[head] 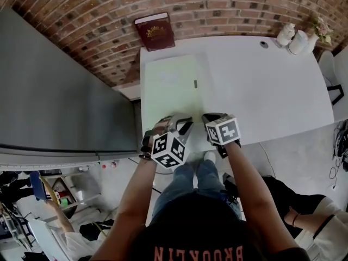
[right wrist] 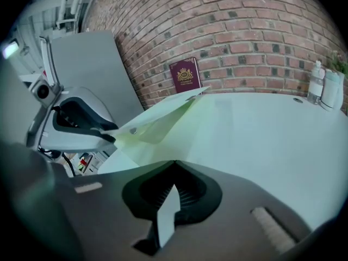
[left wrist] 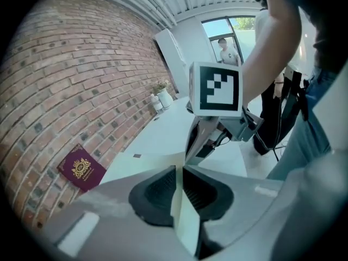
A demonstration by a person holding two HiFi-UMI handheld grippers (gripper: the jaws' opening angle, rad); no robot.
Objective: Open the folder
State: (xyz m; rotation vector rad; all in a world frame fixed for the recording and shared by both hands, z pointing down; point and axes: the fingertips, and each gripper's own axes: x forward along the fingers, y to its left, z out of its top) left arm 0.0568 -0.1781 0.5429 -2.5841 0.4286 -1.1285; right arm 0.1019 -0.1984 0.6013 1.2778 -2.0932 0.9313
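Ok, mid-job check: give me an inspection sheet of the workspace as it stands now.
Surface: white table, set against the brick wall.
Job's things: pale green folder at the table's left end; the right gripper view shows its cover raised at the near corner.
Clutter: dark red book against the wall; white bottles at the far right corner.
Grippers: left gripper shut on the folder's cover; right gripper shut on a thin sheet edge of the folder.
Cables: tangle on the floor right of the table.
Surroundings: grey panel on the left; seated person nearby.
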